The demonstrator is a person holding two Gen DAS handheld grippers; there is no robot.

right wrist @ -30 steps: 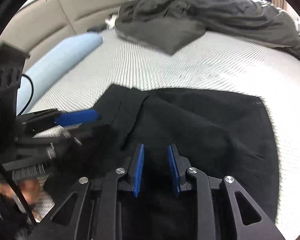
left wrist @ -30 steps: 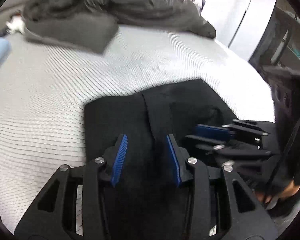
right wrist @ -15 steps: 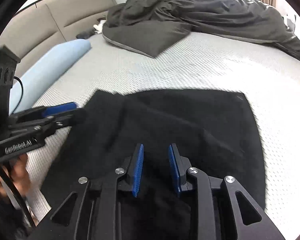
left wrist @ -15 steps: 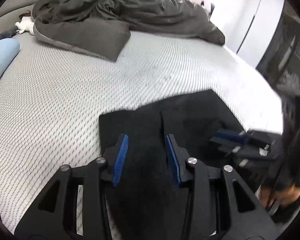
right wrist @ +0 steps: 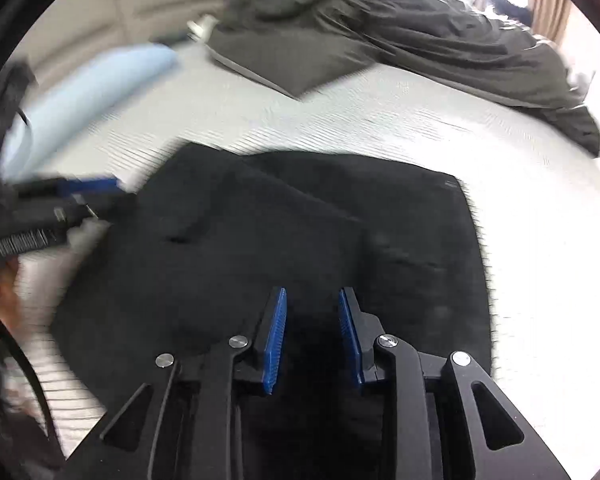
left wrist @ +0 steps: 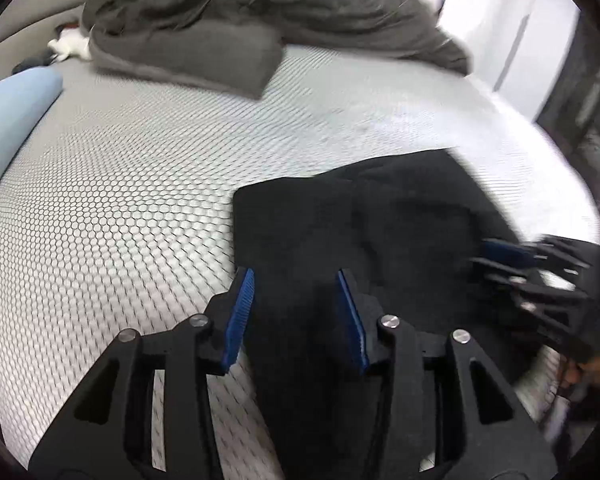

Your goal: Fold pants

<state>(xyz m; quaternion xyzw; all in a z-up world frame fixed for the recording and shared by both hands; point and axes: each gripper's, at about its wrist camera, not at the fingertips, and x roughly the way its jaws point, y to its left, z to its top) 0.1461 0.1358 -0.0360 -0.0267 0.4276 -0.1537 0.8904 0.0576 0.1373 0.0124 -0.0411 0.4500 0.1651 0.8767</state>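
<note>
I see the black pants lying folded into a rough rectangle on the bed, on its near part, well apart from the gray duvet heaped at the far end. My left gripper hangs over the pants' left edge; its jaws are opening, the 2 blue fingers stand apart and I see only cloth below the gap, nothing pinched. My right gripper hangs over the pants' near middle, its fingers a narrow gap apart and, as far as I can tell, pressing on nothing. From the left view the right gripper is a blur at the pants' right edge. A blue pillow lies left of the pants, near the headboard. A hand shows blurred at the pants' left in the right view.
</note>
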